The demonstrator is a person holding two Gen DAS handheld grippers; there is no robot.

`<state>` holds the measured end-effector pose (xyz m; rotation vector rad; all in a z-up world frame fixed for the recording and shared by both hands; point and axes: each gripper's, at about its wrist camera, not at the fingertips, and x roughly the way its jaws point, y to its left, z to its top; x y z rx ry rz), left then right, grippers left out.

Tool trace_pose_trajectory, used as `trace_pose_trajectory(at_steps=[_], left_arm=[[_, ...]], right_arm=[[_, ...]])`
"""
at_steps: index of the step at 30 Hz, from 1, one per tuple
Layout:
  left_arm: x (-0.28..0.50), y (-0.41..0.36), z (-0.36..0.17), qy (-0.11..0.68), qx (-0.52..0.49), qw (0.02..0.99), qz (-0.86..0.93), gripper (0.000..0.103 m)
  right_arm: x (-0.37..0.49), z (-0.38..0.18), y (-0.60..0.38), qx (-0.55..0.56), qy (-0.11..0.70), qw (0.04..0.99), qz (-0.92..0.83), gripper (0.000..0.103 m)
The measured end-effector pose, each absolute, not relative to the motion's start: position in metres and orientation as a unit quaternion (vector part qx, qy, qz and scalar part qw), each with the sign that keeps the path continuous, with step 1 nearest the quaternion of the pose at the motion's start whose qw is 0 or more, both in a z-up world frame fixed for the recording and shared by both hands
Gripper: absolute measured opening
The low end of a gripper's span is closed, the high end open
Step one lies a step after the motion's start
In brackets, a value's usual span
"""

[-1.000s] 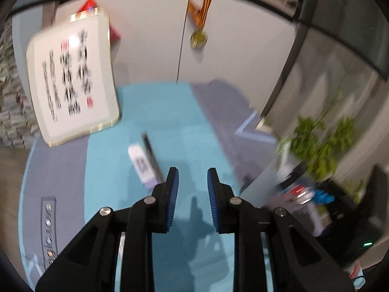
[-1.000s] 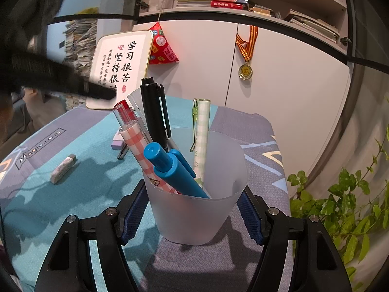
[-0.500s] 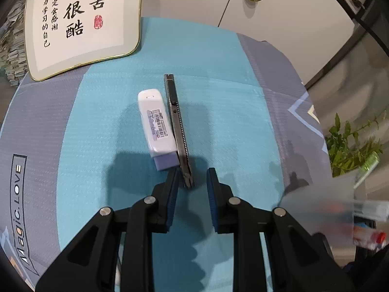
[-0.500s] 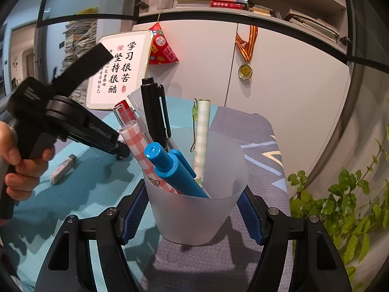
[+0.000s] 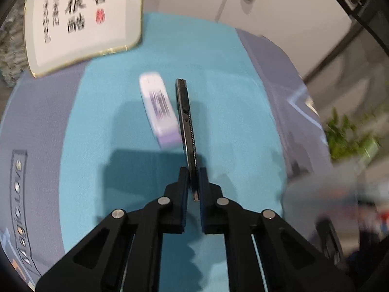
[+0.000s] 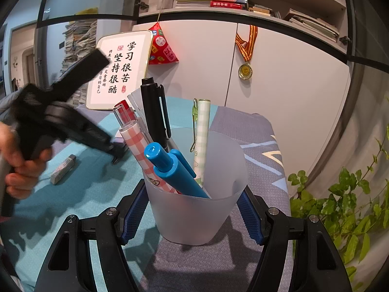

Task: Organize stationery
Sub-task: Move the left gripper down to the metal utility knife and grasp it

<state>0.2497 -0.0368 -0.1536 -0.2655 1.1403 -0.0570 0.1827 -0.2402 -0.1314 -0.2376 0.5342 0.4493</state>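
Lowered since the earlier frame, the left gripper (image 5: 194, 182) now has its fingers (image 5: 182, 182) closed on the near end of the black utility knife (image 5: 186, 124), which runs straight ahead of them on the teal bench (image 5: 231, 102). Just left of the blade body lies a white-and-lilac eraser (image 5: 159, 112) (blurred). The right gripper (image 6: 192, 215) has its fingers (image 6: 133, 215) clamped on the frosted pen cup (image 6: 194, 209), pens (image 6: 175, 170) standing inside.
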Motion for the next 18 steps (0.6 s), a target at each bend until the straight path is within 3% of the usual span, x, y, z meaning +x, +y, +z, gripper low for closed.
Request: trace_pose_trajectory(at_steps=[8, 13, 15, 17, 18], left_arm=[[0.165, -0.060, -0.143, 0.564, -0.039, 0.815, -0.126, 0.004], [0.168, -0.050, -0.131, 0.531, -0.036, 0.840, -0.102, 0.005], [0.183, -0.046, -0.129, 0.520, -0.049, 0.849, -0.085, 0.009], [0.202, -0.044, -0.131, 0.516, -0.053, 0.853, -0.058, 0.028], [0.213, -0.044, -0.134, 0.517, -0.059, 0.853, -0.046, 0.032]], right_arm=[[0.182, -0.131, -0.240, -0.117, 0.261, 0.933, 0.219, 0.071], [0.182, -0.131, -0.241, -0.119, 0.260, 0.933, 0.217, 0.071], [0.182, -0.131, -0.242, -0.119, 0.260, 0.934, 0.215, 0.071], [0.182, -0.130, -0.243, -0.116, 0.260, 0.934, 0.215, 0.071], [0.182, -0.130, -0.243, -0.116, 0.260, 0.934, 0.215, 0.071]])
